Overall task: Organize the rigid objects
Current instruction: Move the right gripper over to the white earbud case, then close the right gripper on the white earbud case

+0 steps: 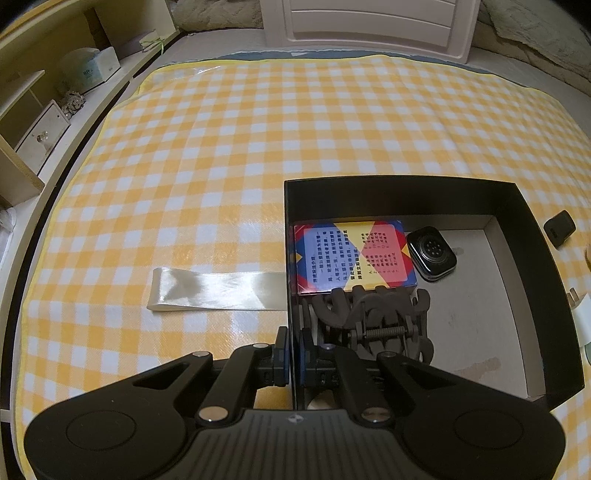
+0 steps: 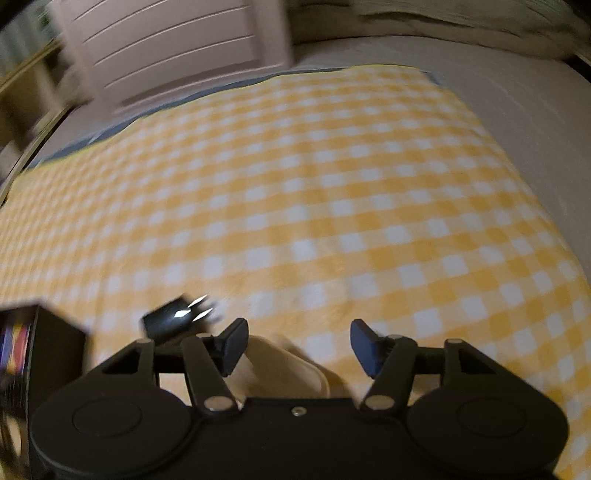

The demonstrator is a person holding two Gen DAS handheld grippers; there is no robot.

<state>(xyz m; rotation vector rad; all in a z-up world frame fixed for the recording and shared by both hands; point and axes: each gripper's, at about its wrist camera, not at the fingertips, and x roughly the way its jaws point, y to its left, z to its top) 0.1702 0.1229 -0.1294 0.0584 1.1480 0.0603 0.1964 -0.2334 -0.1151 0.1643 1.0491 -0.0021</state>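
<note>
A black box (image 1: 517, 221) sits on the yellow checked cloth. Inside lie a colourful card pack (image 1: 354, 256), a black smartwatch body (image 1: 431, 253) and a dark hair claw clip (image 1: 369, 325). My left gripper (image 1: 293, 350) is shut on the box's left wall, one finger outside and one inside. My right gripper (image 2: 295, 345) is open and empty over the cloth, above a beige object (image 2: 280, 369) that lies between its fingers. A black plug adapter (image 2: 173, 319) lies just left of it, next to the box corner (image 2: 55, 343). The right view is blurred.
A cream ribbon (image 1: 218, 290) lies left of the box. A small black item (image 1: 559, 227) and a white charger (image 1: 581, 314) lie right of the box. Shelving (image 1: 44, 110) stands at the left and a white headboard (image 1: 369, 26) at the back.
</note>
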